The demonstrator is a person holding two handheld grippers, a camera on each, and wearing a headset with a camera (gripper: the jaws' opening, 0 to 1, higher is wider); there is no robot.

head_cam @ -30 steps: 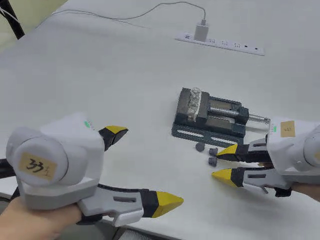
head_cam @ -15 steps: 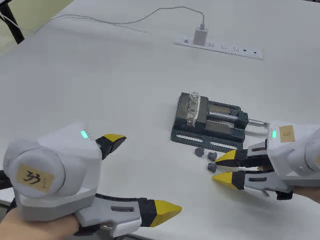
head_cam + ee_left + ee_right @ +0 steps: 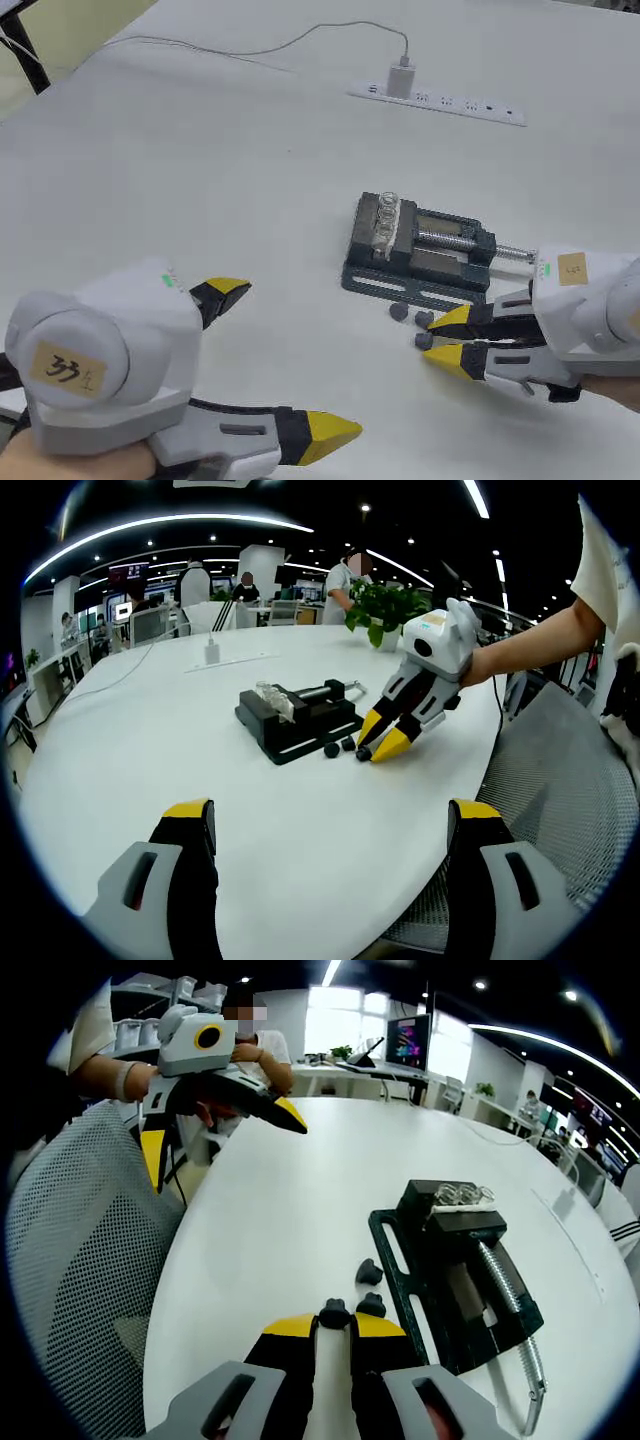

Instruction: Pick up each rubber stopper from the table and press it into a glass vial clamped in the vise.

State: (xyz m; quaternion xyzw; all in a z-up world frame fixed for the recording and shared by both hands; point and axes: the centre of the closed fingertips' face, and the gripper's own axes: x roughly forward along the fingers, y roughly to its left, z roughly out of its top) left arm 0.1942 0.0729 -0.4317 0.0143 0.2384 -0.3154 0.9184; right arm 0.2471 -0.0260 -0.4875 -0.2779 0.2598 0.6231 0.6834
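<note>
Head view first: your right gripper (image 3: 437,338) sits at about 6 o'clock of the dark metal bench vise (image 3: 420,258). Over the last second its yellow-tipped jaws have drawn closer together, narrowing onto the nearest small dark grey rubber stopper (image 3: 424,340). In the right gripper view that stopper (image 3: 333,1311) sits right at the jaw tips, with only a slim gap showing behind it. Whether the pads are already pinching it or merely bracketing it, I cannot tell (the tips hide the contact). It appears to rest on the white table (image 3: 250,180), not lifted.

The other two stoppers (image 3: 399,311) lie just beside it, at 11 and 12 o'clock of it, close against the vise base and untouched. The clear glass vials (image 3: 385,215) stand clamped at the vise's left end, roughly 11 o'clock from your right jaws.

Your left gripper (image 3: 280,360) stays well apart at 8 o'clock of the vise, its jaws spread wide and holding nothing.

What this means for you: with all three stoppers on the table, I judge that no vial has been plugged yet, and you are at the closing squeeze of the first pick. Finish that squeeze squarely, because a small tapered rubber piece can pop sideways out of narrow tips. Then lift clear of its two neighbours before carrying it toward the vials.
</note>
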